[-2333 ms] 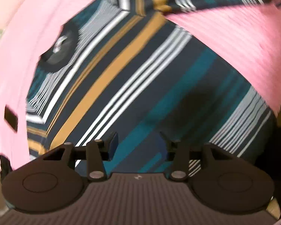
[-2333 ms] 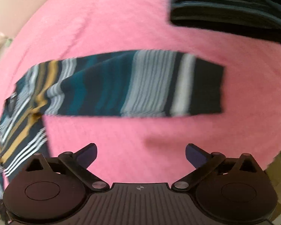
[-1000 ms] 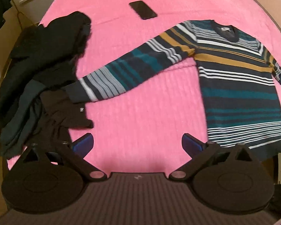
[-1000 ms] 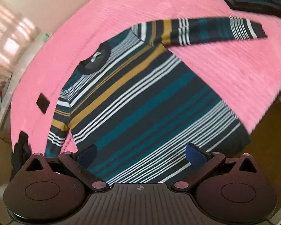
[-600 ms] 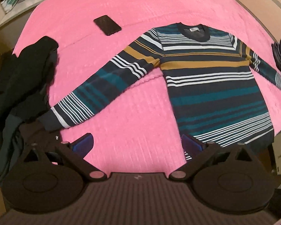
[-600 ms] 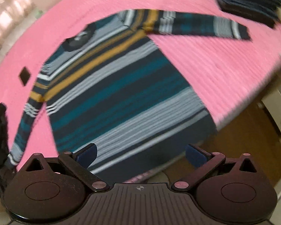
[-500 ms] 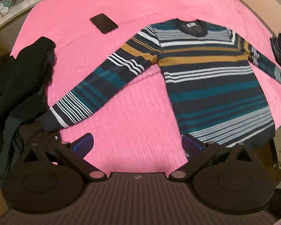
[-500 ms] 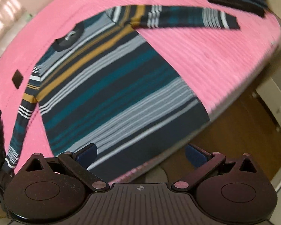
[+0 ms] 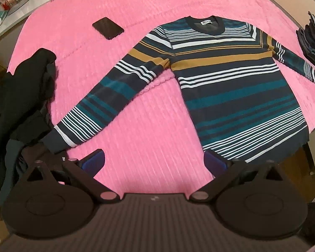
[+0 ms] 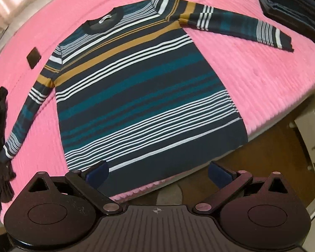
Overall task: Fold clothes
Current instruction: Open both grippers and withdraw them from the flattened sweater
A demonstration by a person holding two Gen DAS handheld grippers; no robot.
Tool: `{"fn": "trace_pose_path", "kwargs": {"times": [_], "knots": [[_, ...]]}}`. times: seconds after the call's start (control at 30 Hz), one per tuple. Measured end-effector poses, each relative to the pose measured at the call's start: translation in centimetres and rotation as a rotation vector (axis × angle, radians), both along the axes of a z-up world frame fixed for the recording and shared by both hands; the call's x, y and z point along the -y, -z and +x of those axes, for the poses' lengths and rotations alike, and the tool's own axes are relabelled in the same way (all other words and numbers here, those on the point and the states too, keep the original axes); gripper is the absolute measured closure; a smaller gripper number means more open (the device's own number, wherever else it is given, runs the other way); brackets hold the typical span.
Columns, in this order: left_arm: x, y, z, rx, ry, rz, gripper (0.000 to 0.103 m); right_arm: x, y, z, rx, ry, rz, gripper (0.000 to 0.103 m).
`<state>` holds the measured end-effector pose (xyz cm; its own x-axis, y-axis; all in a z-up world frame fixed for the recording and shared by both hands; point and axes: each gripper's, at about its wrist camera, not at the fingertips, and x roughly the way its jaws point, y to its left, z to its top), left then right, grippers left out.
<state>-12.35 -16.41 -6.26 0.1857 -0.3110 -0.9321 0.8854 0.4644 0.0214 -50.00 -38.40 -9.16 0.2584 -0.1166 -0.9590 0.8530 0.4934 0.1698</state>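
Pulling back from close over the fabric, both tools now hang above the bed edge: left gripper (image 9: pixel 154 160) and right gripper (image 10: pixel 158 171) spread wide, holding nothing. Striped sweater (image 10: pixel 140 88) lies flat on the pink bedspread (image 9: pixel 149 142), sleeves out, so folding likely begins next.

Pink bed (image 9: pixel 157 138): sweater (image 9: pixel 231 84), phone (image 9: pixel 108 28), clothes (image 9: pixel 21 96).

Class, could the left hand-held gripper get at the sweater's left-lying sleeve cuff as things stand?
Probably yes: the left hand-held gripper is open, and the cuff lies flat on the pink blanket, though it touches the dark clothes pile.
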Motion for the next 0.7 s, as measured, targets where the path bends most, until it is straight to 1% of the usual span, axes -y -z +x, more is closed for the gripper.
{"fn": "trace_pose_path", "kwargs": {"times": [0.27,0.53,0.7], "knots": [[-0.4,-0.1,0.4,0.005,-0.018,0.004,0.004,0.3,0.1,0.4,-0.004,-0.008,0.002,0.000],[-0.3,0.1,0.4,0.003,-0.012,0.012,0.004,0.1,0.2,0.9,-0.017,-0.027,0.018,0.000],[-0.4,0.1,0.5,0.003,-0.018,0.011,0.004,0.1,0.4,1.6,-0.027,-0.054,0.027,0.000]]}}
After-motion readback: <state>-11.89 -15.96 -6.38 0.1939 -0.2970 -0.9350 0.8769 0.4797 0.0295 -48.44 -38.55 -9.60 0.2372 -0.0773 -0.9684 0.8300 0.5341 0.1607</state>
